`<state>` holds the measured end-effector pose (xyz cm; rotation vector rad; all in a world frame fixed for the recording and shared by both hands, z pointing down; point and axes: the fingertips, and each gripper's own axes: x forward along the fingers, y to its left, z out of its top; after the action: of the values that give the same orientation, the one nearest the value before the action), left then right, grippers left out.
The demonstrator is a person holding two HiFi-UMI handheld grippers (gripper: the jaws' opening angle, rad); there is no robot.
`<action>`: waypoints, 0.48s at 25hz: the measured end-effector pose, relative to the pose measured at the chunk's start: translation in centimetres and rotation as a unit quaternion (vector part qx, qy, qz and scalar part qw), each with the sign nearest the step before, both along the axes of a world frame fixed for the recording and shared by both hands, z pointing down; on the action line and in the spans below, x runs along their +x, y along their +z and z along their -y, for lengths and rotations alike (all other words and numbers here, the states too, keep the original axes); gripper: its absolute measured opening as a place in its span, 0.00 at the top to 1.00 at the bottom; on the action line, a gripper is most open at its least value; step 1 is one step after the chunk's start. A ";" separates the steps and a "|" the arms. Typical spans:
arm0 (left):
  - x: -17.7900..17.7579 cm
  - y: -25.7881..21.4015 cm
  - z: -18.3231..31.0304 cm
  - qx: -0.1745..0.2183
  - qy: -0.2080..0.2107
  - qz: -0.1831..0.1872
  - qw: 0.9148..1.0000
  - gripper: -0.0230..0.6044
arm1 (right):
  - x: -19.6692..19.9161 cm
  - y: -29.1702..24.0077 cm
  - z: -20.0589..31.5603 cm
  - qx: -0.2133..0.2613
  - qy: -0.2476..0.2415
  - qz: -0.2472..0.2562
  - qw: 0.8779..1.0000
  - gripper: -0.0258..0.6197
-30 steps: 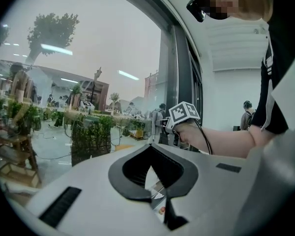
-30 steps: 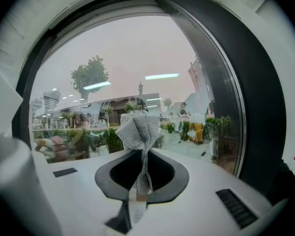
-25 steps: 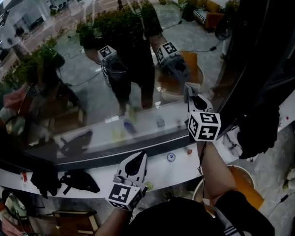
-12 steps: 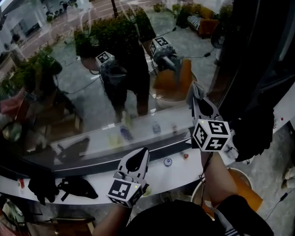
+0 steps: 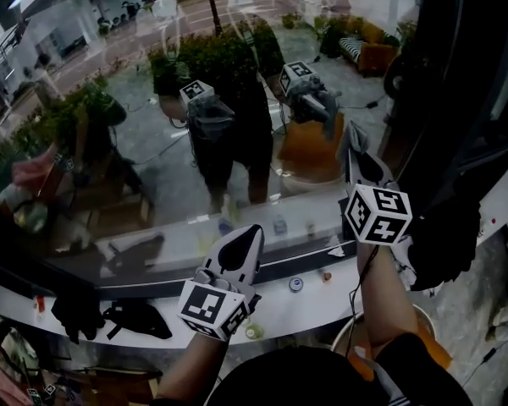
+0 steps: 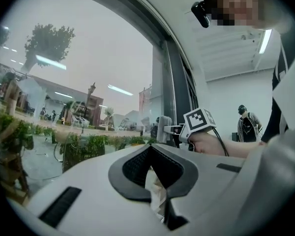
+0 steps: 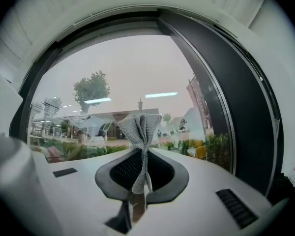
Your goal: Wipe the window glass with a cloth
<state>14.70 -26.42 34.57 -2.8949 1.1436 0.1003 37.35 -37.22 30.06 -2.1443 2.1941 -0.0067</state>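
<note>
Wiping step, I judge — right gripper (image 7: 141, 154) clamped on the cloth (image 7: 139, 124), glass (image 7: 113, 68) just ahead; next, press forward; left gripper (image 6: 151, 154) pinches a pale scrap (image 6: 153, 188).

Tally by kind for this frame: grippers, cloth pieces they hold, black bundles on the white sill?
Grippers: 2 (left gripper, right gripper)
Cloth pieces: 2 (grey cloth in the right, pale wad in the left)
Black bundles on white sill: 2
Total: 6
</note>
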 end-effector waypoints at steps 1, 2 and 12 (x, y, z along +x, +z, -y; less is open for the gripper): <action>0.0 -0.3 0.1 0.002 -0.002 0.000 1.000 0.95 | 0.1 -0.1 0.2 -0.001 0.004 -0.003 1.000 0.89; 0.1 -0.5 0.1 0.003 -0.004 0.000 1.000 0.95 | 0.4 -0.1 0.4 -0.003 0.010 -0.009 1.000 0.89; -0.4 -0.2 0.2 -0.006 -0.040 0.008 0.999 0.95 | -3.3 0.0 2.8 -0.014 -0.013 -0.041 0.999 0.89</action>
<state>14.32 -26.63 34.32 -2.8506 1.2597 0.0699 34.01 -40.02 30.06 -2.1663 2.2800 0.0511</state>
